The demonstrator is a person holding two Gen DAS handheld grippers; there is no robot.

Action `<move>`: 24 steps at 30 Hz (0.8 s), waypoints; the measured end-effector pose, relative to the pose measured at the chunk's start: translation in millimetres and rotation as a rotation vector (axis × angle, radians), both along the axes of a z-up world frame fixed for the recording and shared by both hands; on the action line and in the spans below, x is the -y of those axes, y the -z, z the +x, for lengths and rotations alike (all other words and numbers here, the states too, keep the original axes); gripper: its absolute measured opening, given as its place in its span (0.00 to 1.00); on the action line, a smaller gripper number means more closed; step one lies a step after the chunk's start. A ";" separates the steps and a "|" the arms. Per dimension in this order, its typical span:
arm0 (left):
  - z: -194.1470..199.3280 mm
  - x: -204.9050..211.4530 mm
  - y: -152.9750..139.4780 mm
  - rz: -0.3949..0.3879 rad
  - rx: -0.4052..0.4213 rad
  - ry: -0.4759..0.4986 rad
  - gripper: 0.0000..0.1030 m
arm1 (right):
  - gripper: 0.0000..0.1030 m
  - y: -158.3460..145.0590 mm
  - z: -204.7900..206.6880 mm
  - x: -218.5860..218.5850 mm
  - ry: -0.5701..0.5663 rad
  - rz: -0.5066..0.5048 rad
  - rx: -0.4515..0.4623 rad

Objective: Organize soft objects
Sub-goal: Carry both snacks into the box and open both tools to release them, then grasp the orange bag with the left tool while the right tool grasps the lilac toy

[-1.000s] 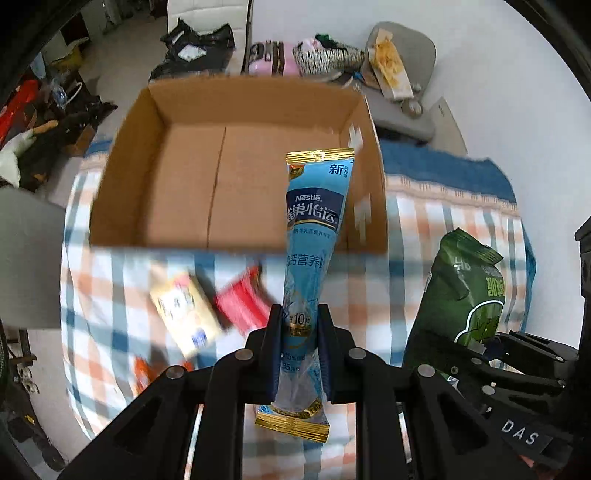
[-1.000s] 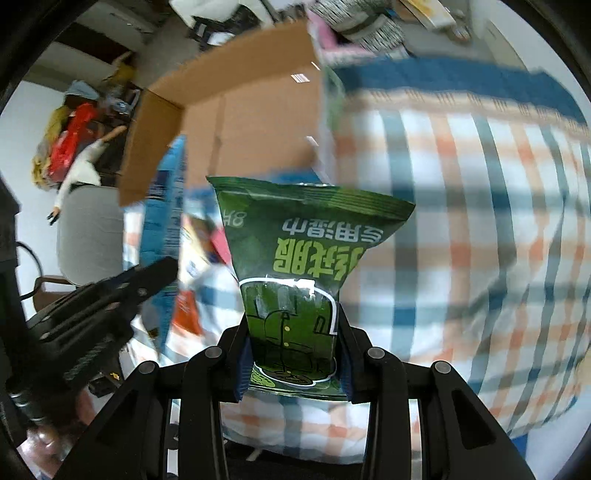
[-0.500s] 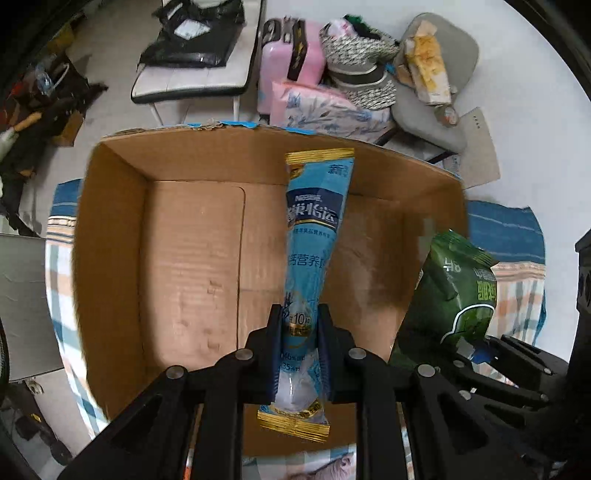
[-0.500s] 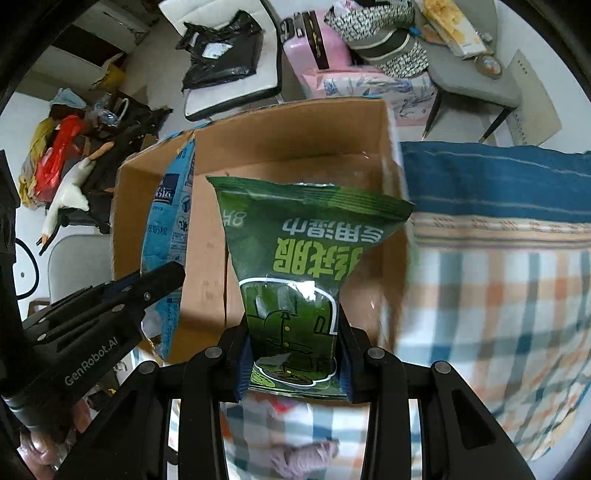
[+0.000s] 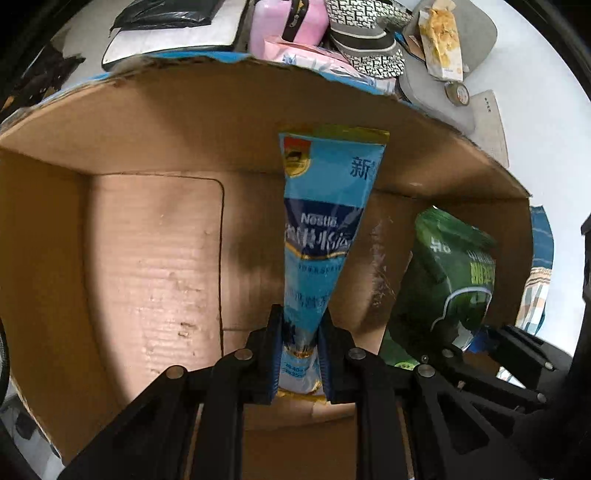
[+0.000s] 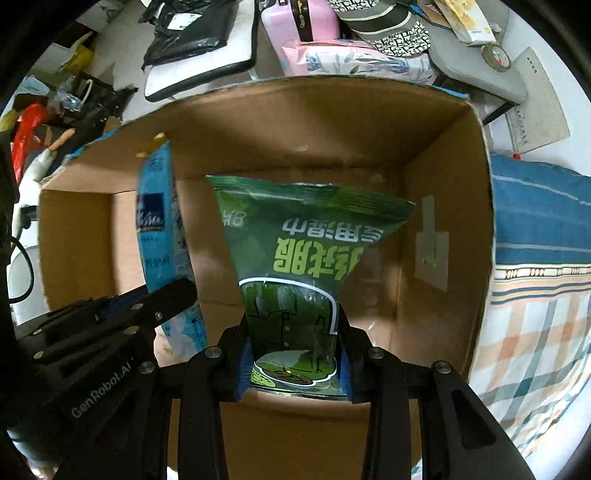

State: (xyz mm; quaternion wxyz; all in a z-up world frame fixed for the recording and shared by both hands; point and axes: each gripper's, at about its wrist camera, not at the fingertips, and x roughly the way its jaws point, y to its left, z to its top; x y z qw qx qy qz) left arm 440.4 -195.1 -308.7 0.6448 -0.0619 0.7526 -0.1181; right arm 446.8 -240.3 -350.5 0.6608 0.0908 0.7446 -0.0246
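Two grippers hang side by side over the open cardboard box [image 5: 155,258]. Left gripper [image 5: 300,332] pinches a blue Nestlé packet [image 5: 321,229] near its lower end; right gripper [image 6: 291,343] clamps a green snack bag [image 6: 295,258] toward the box's right wall.

One box [image 5: 155,258] of brown cardboard, open at the top. Two soft packets hang over its inside: one blue pouch [image 5: 325,229] toward the left wall and one green bag [image 6: 306,251] toward the right wall (each pinched in its own pair of jaws). Two grippers: the left [image 5: 301,354] and the right [image 6: 293,354]. One checked cloth [image 6: 535,332] shows past the box's right edge. Beyond the far edge lie one pink case [image 6: 299,18], one patterned hat [image 6: 388,26], one floral pack [image 6: 354,61], one black bag [image 6: 192,26], one roll of tape [image 6: 496,55] and one yellow snack pack [image 5: 441,40].
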 end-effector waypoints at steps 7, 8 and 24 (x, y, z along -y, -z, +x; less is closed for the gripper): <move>3.7 -5.2 -9.5 0.053 0.037 -0.036 0.28 | 0.47 3.9 0.1 -0.6 -0.014 -0.029 -0.004; 2.9 -6.4 -12.1 0.055 0.043 -0.034 0.31 | 0.47 3.9 0.3 -0.3 -0.016 -0.023 -0.004; -47.9 -52.7 -61.9 0.190 0.186 -0.060 0.96 | 0.96 -25.4 -43.0 -32.6 -0.090 -0.072 0.039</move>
